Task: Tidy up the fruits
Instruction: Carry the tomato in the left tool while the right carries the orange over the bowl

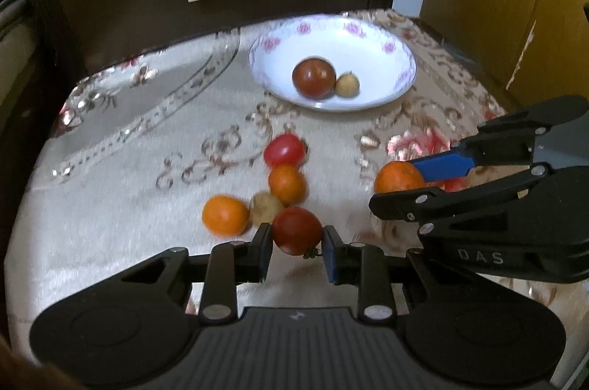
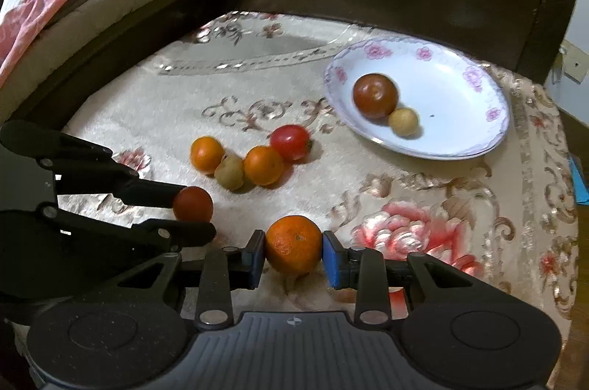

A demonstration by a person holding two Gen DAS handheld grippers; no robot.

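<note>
Your left hand-held gripper (image 1: 297,242) is pinching a dark red tomato (image 1: 296,230), one pad against each side of it. Your right hand-held gripper (image 2: 293,255) is clamped the same way on an orange (image 2: 293,244).

Take the white flowered plate (image 2: 475,121) as the landmark. It sits on the cloth-covered counter (image 1: 121,191), on the far side of both grippers, and already carries a brown-red tomato (image 2: 375,95) with a small tan fruit (image 2: 403,121) touching it. Between the plate and your left gripper lies a cluster: a red tomato (image 1: 284,150) nearest the plate, then an orange (image 1: 287,183) touching it, then a small tan fruit (image 1: 265,206) and a second orange (image 1: 225,214) farthest from the plate.

In the left wrist view your right gripper's fingers cover part of its orange, and that view is blurred, so fruit edges are soft. Whether the held tomato rests on the cloth or hangs just above it is hard to tell. The counter's near edge is hidden behind the gripper bodies.
</note>
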